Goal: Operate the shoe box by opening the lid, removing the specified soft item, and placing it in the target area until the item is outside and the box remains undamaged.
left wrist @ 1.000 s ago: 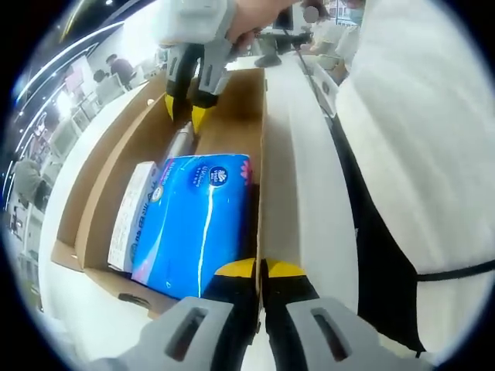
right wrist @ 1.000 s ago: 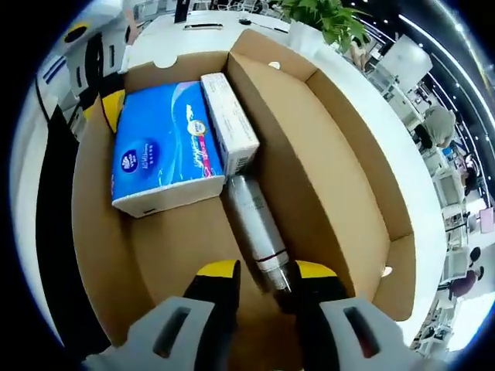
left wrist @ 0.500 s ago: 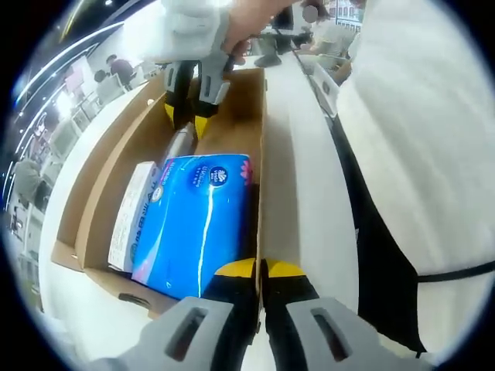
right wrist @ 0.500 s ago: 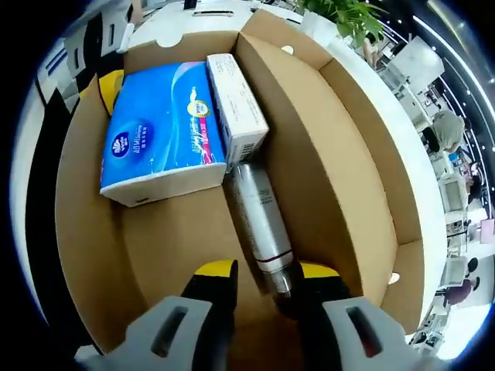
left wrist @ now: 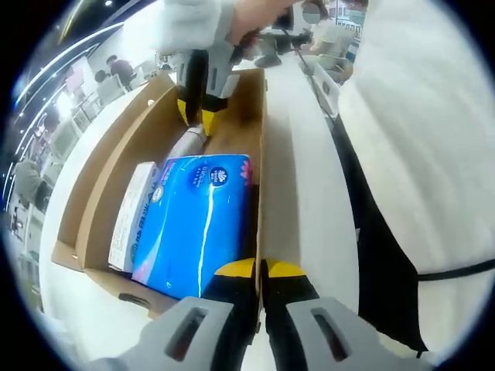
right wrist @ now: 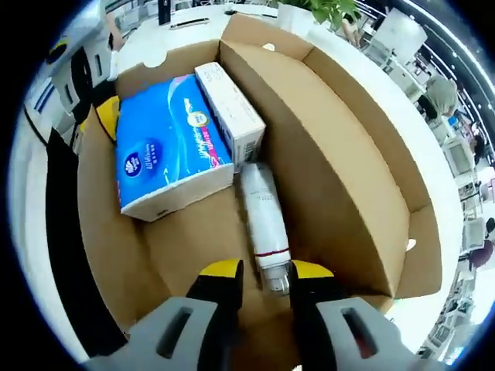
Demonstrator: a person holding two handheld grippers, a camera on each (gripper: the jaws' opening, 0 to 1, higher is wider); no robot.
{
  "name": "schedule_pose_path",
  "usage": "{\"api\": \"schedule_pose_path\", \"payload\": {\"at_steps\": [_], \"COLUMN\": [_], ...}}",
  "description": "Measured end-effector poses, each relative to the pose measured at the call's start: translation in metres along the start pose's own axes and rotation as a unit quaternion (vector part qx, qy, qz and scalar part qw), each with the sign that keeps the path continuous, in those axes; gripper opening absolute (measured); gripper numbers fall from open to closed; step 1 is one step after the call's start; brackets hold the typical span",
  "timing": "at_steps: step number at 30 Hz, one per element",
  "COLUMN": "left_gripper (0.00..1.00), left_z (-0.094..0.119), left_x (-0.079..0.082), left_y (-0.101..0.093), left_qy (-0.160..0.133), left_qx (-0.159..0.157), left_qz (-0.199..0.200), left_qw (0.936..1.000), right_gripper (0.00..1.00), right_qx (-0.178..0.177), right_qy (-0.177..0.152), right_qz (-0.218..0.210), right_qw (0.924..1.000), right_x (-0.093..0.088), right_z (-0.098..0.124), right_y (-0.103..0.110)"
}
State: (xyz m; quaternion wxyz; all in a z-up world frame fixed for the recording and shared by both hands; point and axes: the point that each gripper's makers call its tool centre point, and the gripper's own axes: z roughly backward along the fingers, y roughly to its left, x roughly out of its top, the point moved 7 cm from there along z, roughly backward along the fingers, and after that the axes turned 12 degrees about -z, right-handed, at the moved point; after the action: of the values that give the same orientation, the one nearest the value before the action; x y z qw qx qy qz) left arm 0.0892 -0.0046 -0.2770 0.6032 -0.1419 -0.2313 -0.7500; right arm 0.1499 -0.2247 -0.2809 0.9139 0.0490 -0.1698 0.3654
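White table (left wrist: 298, 154); left gripper (left wrist: 260, 270) clenched on shoe box (right wrist: 340, 154) wall, right gripper (right wrist: 266, 270) straddling tube (right wrist: 264, 224)

The setting is a large, brightly lit open room. The white tabletop (right wrist: 166, 35) extends away from the camera and carries a dark flat item near its far edge. A green potted plant (right wrist: 321, 9) stands at the far end of the tabletop. Rows of white desks (right wrist: 456, 151) with equipment fill the area beyond — details are too small to resolve. Long ceiling light strips (left wrist: 73, 46) curve overhead. A person (left wrist: 120, 69) stands in the distance among the desks.
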Motion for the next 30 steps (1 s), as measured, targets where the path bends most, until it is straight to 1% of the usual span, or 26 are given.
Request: {"api": "schedule_pose_path", "payload": {"at_steps": [3, 4, 6, 7, 8, 9, 10, 11, 14, 16, 18, 21, 24, 26, 28, 30], "left_gripper": [0.02, 0.02, 0.02, 0.02, 0.02, 0.02, 0.02, 0.02, 0.02, 0.02, 0.02, 0.02, 0.02, 0.02, 0.02, 0.02], "left_z": [0.000, 0.000, 0.000, 0.001, 0.001, 0.000, 0.000, 0.000, 0.001, 0.001, 0.001, 0.001, 0.001, 0.001, 0.001, 0.001], "left_x": [0.000, 0.000, 0.000, 0.000, 0.000, 0.000, 0.000, -0.001, 0.000, -0.001, 0.000, 0.000, 0.000, 0.000, 0.000, 0.000], "left_y": [0.000, 0.000, 0.000, 0.000, 0.000, 0.000, 0.000, 0.000, 0.000, 0.000, -0.001, -0.001, -0.001, -0.001, -0.001, -0.001], "left_qy": [0.000, 0.000, 0.000, 0.000, 0.000, -0.001, -0.001, -0.001, -0.001, 0.000, 0.000, 0.000, 0.000, 0.000, 0.000, 0.000], "left_qx": [0.000, 0.000, 0.000, 0.000, 0.000, 0.000, 0.000, 0.000, 0.000, 0.000, 0.000, 0.001, 0.000, 0.000, 0.000, -0.001], "left_qz": [0.000, 0.000, 0.000, 0.000, -0.001, -0.001, -0.001, -0.001, -0.001, -0.001, 0.000, 0.000, 0.000, 0.000, 0.001, 0.001], "left_qw": [1.0000, 1.0000, 1.0000, 1.0000, 1.0000, 1.0000, 1.0000, 1.0000, 1.0000, 1.0000, 1.0000, 1.0000, 1.0000, 1.0000, 1.0000, 1.0000], "right_gripper": [0.18, 0.18, 0.18, 0.18, 0.18, 0.18, 0.18, 0.18, 0.18, 0.19, 0.19, 0.24, 0.27, 0.28, 0.27, 0.27], "right_qx": [0.027, 0.041, 0.045, 0.048, 0.048, 0.048, 0.050, 0.051, 0.049, 0.044, 0.034, 0.030, 0.022, 0.021, 0.025, 0.020], "right_qy": [-0.008, -0.016, -0.027, -0.016, -0.014, -0.018, -0.028, -0.029, -0.030, -0.027, -0.022, -0.023, -0.030, -0.032, -0.024, -0.017], "right_qz": [-0.049, -0.065, -0.065, -0.083, -0.090, -0.093, -0.098, -0.103, -0.103, -0.096, -0.081, -0.070, -0.066, -0.069, -0.072, -0.072], "right_qw": [0.9984, 0.9969, 0.9965, 0.9953, 0.9947, 0.9944, 0.9935, 0.9929, 0.9930, 0.9940, 0.9959, 0.9969, 0.9971, 0.9969, 0.9968, 0.9971], "right_x": [-0.004, -0.005, -0.005, -0.008, -0.009, -0.008, -0.007, -0.006, -0.006, -0.006, -0.007, -0.006, -0.002, 0.000, 0.001, 0.000], "right_z": [0.003, 0.004, 0.003, 0.003, 0.003, 0.003, 0.005, 0.006, 0.005, 0.003, 0.002, 0.000, -0.001, -0.002, -0.006, -0.009], "right_y": [0.004, 0.005, 0.004, 0.004, 0.004, 0.004, 0.004, 0.005, 0.006, 0.007, 0.007, 0.008, 0.007, 0.006, 0.007, 0.007]}}
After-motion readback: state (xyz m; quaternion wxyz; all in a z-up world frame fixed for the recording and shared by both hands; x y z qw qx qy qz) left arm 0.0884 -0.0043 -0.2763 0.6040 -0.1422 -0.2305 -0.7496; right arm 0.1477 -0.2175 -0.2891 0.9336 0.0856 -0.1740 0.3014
